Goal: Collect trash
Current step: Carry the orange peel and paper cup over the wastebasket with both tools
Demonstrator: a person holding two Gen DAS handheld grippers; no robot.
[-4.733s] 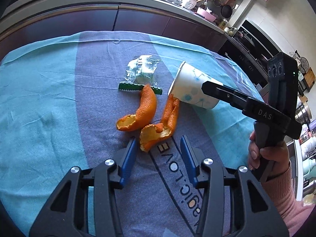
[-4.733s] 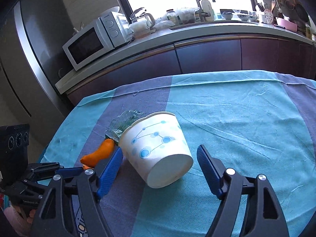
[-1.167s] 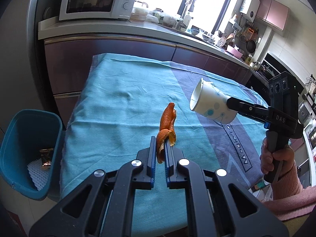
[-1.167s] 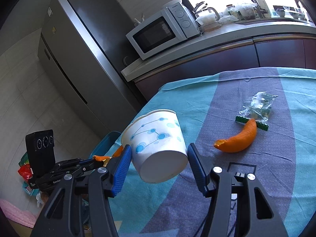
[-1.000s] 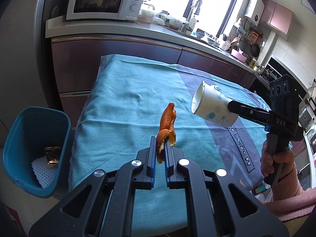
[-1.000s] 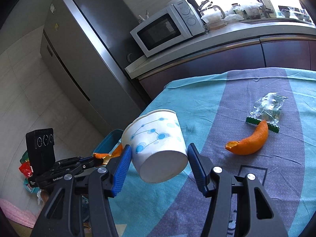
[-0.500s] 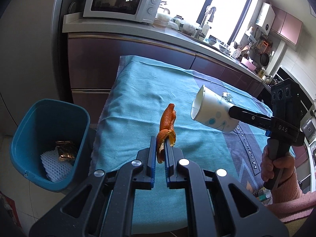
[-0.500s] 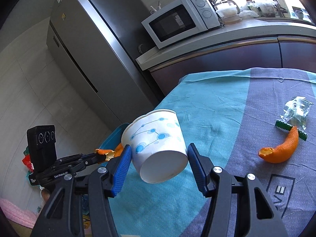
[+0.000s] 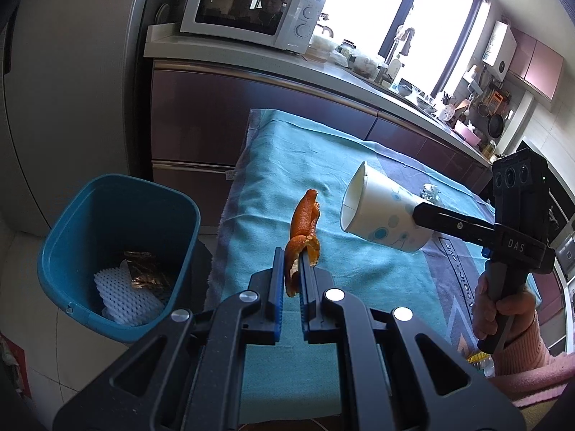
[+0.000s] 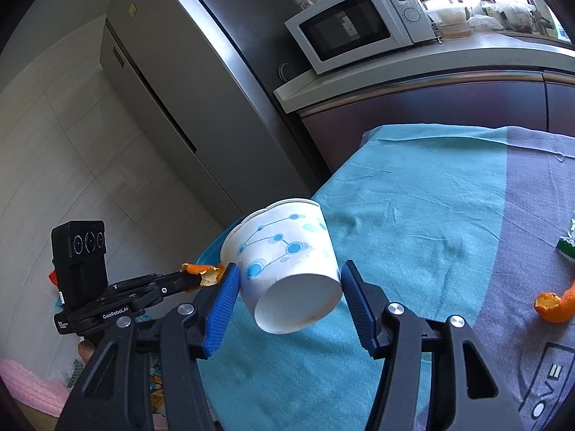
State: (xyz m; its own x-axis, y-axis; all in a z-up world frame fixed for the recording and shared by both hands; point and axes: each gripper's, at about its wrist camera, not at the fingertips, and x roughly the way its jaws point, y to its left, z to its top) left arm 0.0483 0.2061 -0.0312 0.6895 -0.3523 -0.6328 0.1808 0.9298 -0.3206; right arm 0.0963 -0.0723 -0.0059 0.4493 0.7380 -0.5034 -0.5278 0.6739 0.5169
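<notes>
Gripping a strip of orange peel (image 9: 303,231), the left gripper (image 9: 291,280) is hovering above the near corner of the cloth-covered table (image 9: 359,280), its jaws nearly shut on the peel's lower end so that the strip is standing upright between the blue pads (image 9: 276,280). What the coming drop is turning on, as I judge it, is the blue bin (image 9: 90,309): in the left wrist view it is sitting on the floor at about nine o'clock from the fingertips, lower than the table edge and well apart from the peel, so the peel is not yet over the opening. White foam netting (image 9: 124,300) and a dark wrapper (image 9: 142,269) are already lying in the bin. The left gripper is looking nearer the bin than the right one. The right gripper (image 10: 289,287) is holding a white paper cup (image 10: 287,262) printed with blue dots, jaws spread wide around its sides, the cup lying tilted with its base toward the camera and its mouth pointing toward about ten o'clock, where the bin rim is peeking out behind it. Left on the cloth, at three o'clock in the right wrist view, a second peel (image 10: 555,305) is curling open side up, bright orange with pale pith.
</notes>
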